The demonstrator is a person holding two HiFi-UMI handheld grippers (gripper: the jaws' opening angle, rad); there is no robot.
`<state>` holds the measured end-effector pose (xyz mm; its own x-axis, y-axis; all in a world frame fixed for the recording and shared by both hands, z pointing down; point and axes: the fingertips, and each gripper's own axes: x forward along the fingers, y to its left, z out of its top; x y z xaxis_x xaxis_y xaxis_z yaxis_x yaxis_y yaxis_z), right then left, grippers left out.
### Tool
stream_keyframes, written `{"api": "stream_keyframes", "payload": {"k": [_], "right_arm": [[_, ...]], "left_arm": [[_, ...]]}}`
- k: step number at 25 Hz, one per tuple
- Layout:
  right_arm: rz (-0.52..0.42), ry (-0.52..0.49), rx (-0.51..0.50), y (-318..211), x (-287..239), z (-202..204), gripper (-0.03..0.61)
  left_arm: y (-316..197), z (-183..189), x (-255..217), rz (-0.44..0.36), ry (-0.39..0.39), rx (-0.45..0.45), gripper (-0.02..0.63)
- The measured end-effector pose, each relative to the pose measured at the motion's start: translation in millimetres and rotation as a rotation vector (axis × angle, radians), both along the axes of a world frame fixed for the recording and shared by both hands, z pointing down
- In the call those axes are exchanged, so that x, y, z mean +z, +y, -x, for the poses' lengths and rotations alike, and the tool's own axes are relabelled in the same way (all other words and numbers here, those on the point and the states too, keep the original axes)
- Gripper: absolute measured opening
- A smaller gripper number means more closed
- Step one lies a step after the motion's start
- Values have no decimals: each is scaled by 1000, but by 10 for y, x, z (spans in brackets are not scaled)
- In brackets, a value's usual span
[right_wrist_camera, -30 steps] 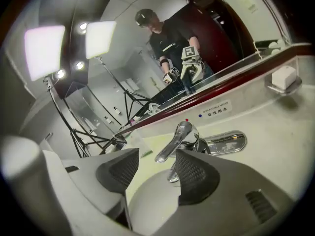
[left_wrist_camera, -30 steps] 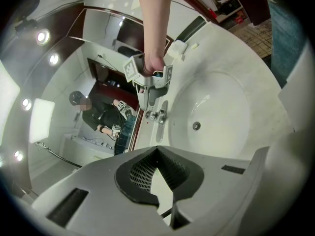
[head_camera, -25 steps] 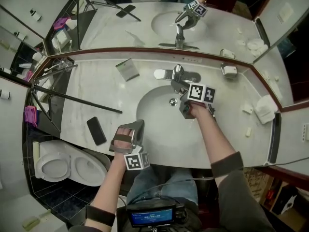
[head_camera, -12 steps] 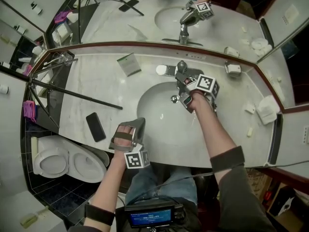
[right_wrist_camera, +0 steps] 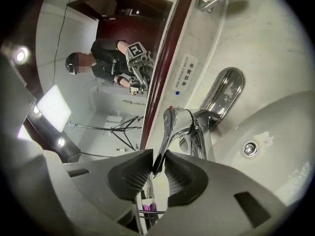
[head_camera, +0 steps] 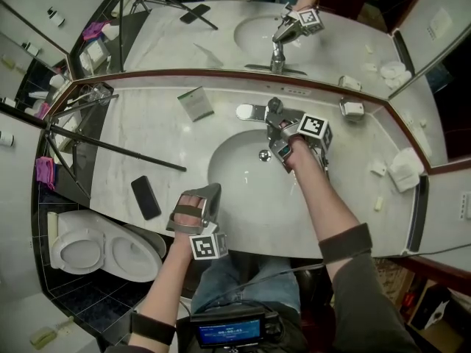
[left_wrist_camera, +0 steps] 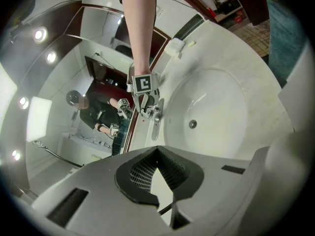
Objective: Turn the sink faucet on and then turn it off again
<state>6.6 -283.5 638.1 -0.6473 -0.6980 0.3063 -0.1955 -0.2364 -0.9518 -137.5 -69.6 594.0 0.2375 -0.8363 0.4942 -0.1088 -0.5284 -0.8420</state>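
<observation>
The chrome faucet (head_camera: 274,111) stands at the back rim of the white sink basin (head_camera: 235,182). My right gripper (head_camera: 280,129) reaches in from the right, its marker cube (head_camera: 313,129) just behind it. In the right gripper view the thin faucet lever (right_wrist_camera: 168,127) runs down between the dark pads (right_wrist_camera: 130,178). The jaws have just been closing and now pinch the lever's tip. No water shows at the drain (right_wrist_camera: 250,148). My left gripper (head_camera: 212,190) rests shut and empty near the front counter edge. Its view takes in the faucet (left_wrist_camera: 156,121) and the right gripper (left_wrist_camera: 146,108).
A black phone (head_camera: 146,197) lies on the counter at the left, beside a black tripod leg (head_camera: 110,147). A small packet (head_camera: 195,103) and a soap dish (head_camera: 352,109) sit along the mirror. A folded towel (head_camera: 406,169) lies far right, a toilet (head_camera: 103,248) lower left.
The right gripper has rolled, shifted slightly toward the faucet, and its jaws went from wide open to closed on the lever. The left gripper has stayed where it was.
</observation>
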Motion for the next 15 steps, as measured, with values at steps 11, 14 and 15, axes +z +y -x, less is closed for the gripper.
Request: {"api": "stream_keyframes", "payload": {"k": [11, 14, 15], "right_arm": [[79, -57, 59, -160, -151, -96, 100], [94, -77, 76, -258, -196, -112, 120], [97, -77, 70, -266, -200, -112, 120]], "left_arm": [[-79, 3, -16, 7, -1, -4, 0], [-117, -17, -11, 11, 8, -6, 0], [-128, -24, -14, 11, 11, -6, 0]]}}
